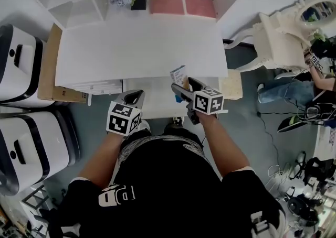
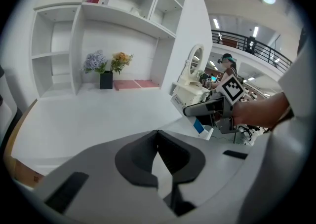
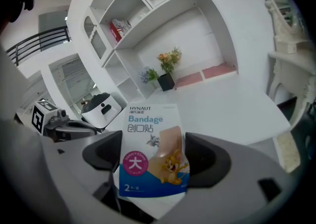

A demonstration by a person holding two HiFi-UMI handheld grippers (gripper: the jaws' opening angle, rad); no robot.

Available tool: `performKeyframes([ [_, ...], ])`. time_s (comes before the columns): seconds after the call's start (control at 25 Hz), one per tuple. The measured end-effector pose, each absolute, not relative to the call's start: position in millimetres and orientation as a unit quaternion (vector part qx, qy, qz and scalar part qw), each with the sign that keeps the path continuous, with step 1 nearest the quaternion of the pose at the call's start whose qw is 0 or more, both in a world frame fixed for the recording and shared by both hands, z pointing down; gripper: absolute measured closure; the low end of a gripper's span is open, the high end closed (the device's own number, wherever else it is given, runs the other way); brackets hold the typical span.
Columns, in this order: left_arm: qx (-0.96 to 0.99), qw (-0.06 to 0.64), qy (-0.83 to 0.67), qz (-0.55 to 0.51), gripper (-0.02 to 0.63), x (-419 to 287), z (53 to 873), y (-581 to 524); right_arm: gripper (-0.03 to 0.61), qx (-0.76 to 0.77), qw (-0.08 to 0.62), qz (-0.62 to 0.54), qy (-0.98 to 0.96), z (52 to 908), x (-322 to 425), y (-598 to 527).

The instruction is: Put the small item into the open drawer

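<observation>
Carrying the Bandage pack (image 3: 148, 139) clamped in your right gripper (image 3: 155, 158); left gripper (image 2: 158, 141) closed, empty. Next, lower and release it into the open drawer (image 1: 157, 107), probably just beneath.

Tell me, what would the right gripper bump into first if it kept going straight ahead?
Most likely the white desk top, spread just ahead of the right gripper and its bandage packet. If it skims over that, the flower vase at the back comes next; depth is unclear.

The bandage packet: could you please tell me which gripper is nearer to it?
Right. The right gripper holds the bandage packet between its fingers; the left gripper hangs apart, to its left, holding nothing.
</observation>
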State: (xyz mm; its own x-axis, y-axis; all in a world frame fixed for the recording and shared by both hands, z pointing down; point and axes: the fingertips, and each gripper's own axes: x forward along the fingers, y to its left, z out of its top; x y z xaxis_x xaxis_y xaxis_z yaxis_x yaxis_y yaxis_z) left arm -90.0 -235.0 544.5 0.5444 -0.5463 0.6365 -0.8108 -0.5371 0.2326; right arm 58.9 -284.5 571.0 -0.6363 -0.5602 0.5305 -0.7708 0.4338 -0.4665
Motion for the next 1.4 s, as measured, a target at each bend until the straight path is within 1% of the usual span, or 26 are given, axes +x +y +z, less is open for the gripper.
performKeyframes([
  [0.16,0.838,0.268,-0.395,0.266,0.600,-90,558,-228,0.178,0.391,0.169,0.365,-0.828,592,52,-268],
  [0.28,0.836,0.272,-0.389,0.276,0.600,-90,568,-223,0.178,0.386,0.203,0.348,-0.830,608,49,-259],
  [0.64,0.826,0.284,-0.390,0.291,0.600,-96,585,-214,0.178,0.332,0.382,0.255,-0.824,677,44,-239],
  [0.8,0.822,0.291,-0.394,0.291,0.600,-98,590,-212,0.178,0.278,0.475,0.173,-0.817,702,39,-240],
  [0.92,0.819,0.297,-0.395,0.292,0.600,-97,592,-211,0.178,0.237,0.524,0.129,-0.808,722,36,-242],
  [1.16,0.814,0.309,-0.401,0.284,0.600,-93,588,-211,0.178,0.185,0.580,0.085,-0.789,768,33,-247],
  [1.4,0.805,0.315,-0.416,0.283,0.600,-97,586,-216,0.178,0.151,0.601,0.047,-0.783,791,30,-251],
])
